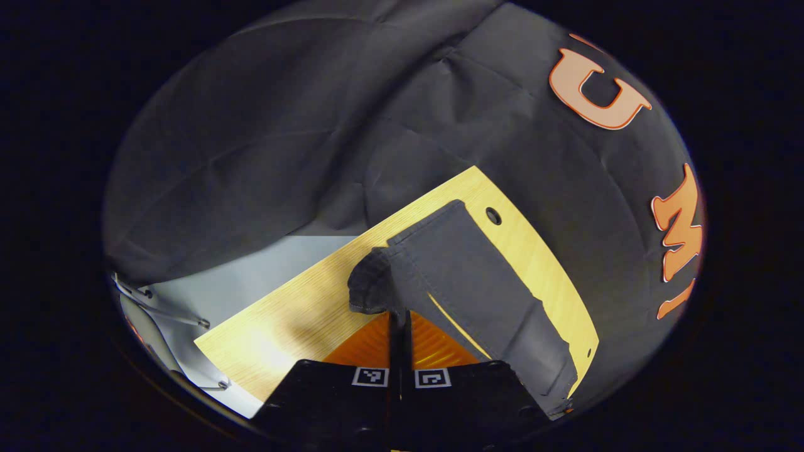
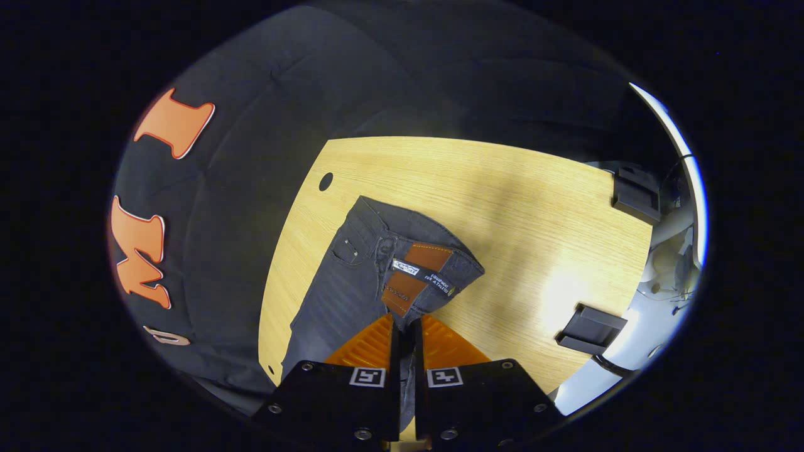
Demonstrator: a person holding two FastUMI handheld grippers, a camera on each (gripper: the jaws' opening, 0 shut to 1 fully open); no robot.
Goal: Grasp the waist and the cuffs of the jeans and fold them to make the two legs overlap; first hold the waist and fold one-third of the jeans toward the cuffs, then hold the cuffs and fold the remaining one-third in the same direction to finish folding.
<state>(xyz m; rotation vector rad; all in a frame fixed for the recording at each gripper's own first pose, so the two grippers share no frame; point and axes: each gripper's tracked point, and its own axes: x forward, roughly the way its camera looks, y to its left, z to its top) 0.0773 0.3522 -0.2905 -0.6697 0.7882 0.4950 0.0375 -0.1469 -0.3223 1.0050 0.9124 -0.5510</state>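
Pale wood grain is the ground we see in both views: a light wooden tabletop [image 2: 515, 207] with a small round hole [image 2: 325, 181] near its far corner, backed by the draped black cloth wall [image 1: 264, 125] of the booth. In the right gripper view, two flat black brackets [image 2: 590, 329] sit along the table's right edge, well apart from the garment and not in its way.

The dark grey denim jeans [image 2: 352, 276] lie lengthwise on the table. In the right gripper view we look at the waist end: the waistband, with its brown leather patch [image 2: 418, 270] and a white label, lifts toward us, while the legs run down and left toward the table's near edge. The right gripper [image 2: 406, 333] has its fingers nearly together on a fold of the waistband, denim pinched between them.

In the left gripper view the leg end of the jeans [image 1: 465, 276] stretches from near the hole diagonally down to the right, its long axis along the table's edge. The left gripper [image 1: 400, 320] is closed to a thin slit on a bunched bit of dark fabric, probably a cuff, though the bunching hides the hem.
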